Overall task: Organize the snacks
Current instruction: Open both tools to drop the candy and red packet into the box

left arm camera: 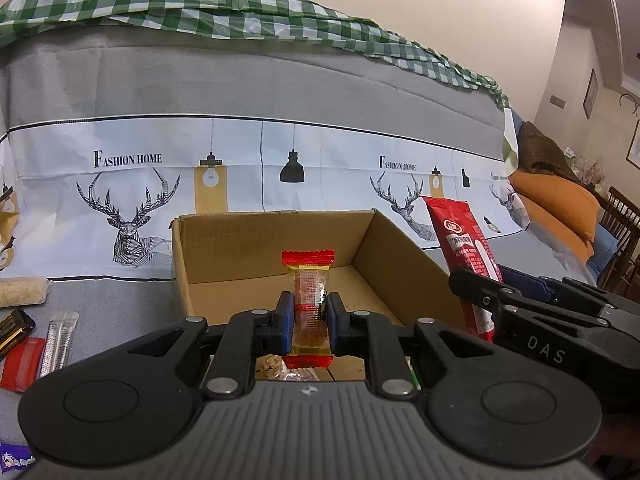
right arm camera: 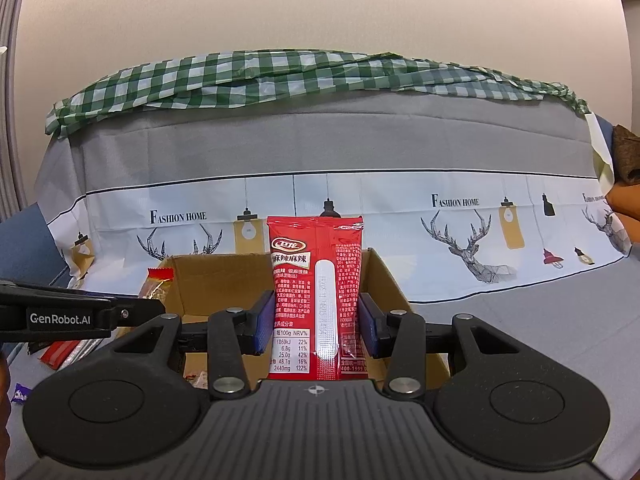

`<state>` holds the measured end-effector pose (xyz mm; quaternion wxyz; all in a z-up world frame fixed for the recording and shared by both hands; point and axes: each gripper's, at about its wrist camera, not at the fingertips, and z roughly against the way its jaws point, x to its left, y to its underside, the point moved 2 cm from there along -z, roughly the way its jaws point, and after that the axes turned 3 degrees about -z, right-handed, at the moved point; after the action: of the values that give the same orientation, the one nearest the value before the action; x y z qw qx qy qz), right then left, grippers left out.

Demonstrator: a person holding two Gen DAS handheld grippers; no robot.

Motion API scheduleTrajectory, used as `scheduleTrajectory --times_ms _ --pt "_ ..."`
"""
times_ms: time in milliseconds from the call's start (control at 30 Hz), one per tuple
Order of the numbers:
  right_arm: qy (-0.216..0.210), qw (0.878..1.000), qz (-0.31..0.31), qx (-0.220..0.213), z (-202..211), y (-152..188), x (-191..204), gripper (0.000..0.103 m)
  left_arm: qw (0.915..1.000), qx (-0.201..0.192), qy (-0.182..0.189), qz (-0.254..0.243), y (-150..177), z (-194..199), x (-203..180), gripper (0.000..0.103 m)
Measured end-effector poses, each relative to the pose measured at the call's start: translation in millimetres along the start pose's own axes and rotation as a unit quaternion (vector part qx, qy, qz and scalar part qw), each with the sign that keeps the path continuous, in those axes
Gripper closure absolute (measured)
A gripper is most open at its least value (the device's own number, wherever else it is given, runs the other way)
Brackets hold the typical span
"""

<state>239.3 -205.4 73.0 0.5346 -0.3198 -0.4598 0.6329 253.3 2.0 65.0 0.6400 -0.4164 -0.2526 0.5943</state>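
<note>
A grey-covered surface runs up to a draped backdrop printed with deer and lamps, a green checked cloth (right arm camera: 280,76) along its top, and an open cardboard box (left arm camera: 400,256) stands in the middle. The left gripper (left arm camera: 307,322) has its fingers clenched on a small clear-wrapped snack bar (left arm camera: 308,292) with red crimped ends, held upright over the near part of the box. The right gripper (right arm camera: 316,326) grips a tall red snack packet (right arm camera: 316,300) by its lower half, also upright and just beside the box's right wall. Both look light; the bar's film is probably slick and its filling crushable, so a mid-body hold suits it. The packet seems soft and floppy, best pinched low across its width. More wrapped snacks (left arm camera: 24,340) lie loose at the left.
</note>
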Motion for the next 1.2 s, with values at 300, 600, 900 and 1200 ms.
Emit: scheduleTrajectory --times_ms 300,600,900,1200 --pt "0.0 1.0 0.0 0.0 0 0 0 0.058 1.0 -0.003 0.003 0.0 0 0 -2 0.085" --pt "0.001 1.0 -0.001 0.0 0 0 0 0.058 1.0 -0.007 0.006 0.0 0 3 0 0.085" --pt "0.002 1.0 0.003 0.0 -1 1 1 0.058 0.9999 -0.011 0.011 0.004 -1 6 -1 0.084" --pt "0.018 1.0 0.004 0.007 -5 3 0 0.044 0.9996 -0.018 0.017 0.011 -3 10 2 0.068"
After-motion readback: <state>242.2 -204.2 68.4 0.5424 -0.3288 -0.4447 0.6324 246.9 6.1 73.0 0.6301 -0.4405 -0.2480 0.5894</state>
